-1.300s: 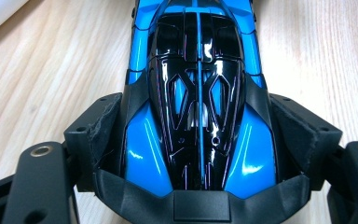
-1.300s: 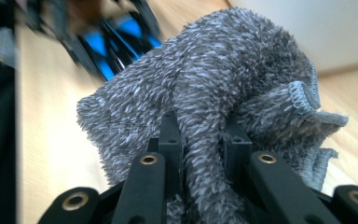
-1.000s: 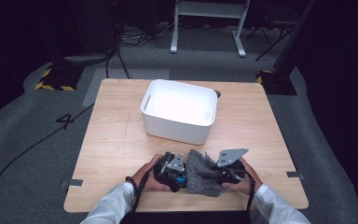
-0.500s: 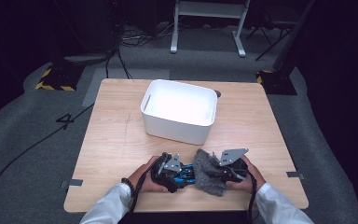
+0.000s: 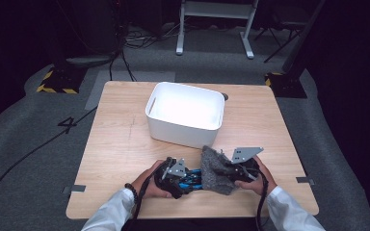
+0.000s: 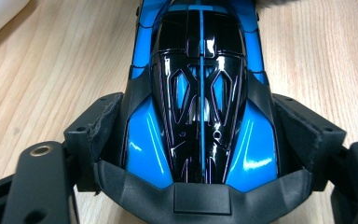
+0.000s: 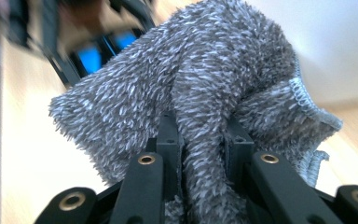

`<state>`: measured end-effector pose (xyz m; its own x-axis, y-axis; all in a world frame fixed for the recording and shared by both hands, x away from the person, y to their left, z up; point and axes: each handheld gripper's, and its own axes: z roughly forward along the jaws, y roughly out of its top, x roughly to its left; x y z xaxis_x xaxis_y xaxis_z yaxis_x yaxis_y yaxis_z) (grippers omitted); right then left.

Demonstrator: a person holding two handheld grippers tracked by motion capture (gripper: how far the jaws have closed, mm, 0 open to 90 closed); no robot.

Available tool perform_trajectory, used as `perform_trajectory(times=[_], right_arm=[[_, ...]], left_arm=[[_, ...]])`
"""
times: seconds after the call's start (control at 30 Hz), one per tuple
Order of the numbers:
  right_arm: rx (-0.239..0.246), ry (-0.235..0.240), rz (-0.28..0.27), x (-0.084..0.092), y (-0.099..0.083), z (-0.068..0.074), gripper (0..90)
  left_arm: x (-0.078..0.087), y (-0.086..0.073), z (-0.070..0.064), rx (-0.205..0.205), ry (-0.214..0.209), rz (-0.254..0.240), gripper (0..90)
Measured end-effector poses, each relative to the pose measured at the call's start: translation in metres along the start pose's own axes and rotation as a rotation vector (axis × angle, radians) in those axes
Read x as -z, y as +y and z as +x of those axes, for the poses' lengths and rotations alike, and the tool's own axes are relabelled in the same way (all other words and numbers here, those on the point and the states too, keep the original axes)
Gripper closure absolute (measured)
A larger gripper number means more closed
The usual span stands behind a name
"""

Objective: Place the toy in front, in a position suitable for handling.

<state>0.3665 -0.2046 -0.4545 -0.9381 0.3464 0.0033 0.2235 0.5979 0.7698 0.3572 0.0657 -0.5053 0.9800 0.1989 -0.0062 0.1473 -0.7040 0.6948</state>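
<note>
The blue and black toy car (image 6: 200, 93) is clamped by its glossy hard sides in the left gripper (image 5: 176, 174), low over the wooden table (image 5: 120, 144), probably to be kept steady for wiping. A fluffy grey cloth (image 7: 191, 93) is pinched in the right gripper (image 5: 238, 169), bunched beside the car

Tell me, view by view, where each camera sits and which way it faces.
High view: above the person's side, facing forward and down on the table and white bin; forearms, both hands and both grippers enter from the bottom.
Left gripper view: on the left gripper, looking along its jaws, closed on the blue toy car.
Right gripper view: on the right gripper, looking along its jaws, which pinch the grey cloth.
Shared: the car, cloth and wooden tabletop appear in both the high and the right gripper views.
</note>
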Motion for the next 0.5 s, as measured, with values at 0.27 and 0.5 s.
perform_trajectory(times=[0.27, 0.5], right_arm=[[0.058, 0.076, 0.028, -0.033, 0.020, 0.016, 74.0], [0.063, 0.057, 0.050, -0.040, 0.019, 0.016, 74.2]], left_arm=[[-0.006, 0.006, -0.001, -0.016, -0.013, -0.003, 24.1], [-0.006, 0.006, -0.002, 0.010, 0.006, 0.006, 19.9]])
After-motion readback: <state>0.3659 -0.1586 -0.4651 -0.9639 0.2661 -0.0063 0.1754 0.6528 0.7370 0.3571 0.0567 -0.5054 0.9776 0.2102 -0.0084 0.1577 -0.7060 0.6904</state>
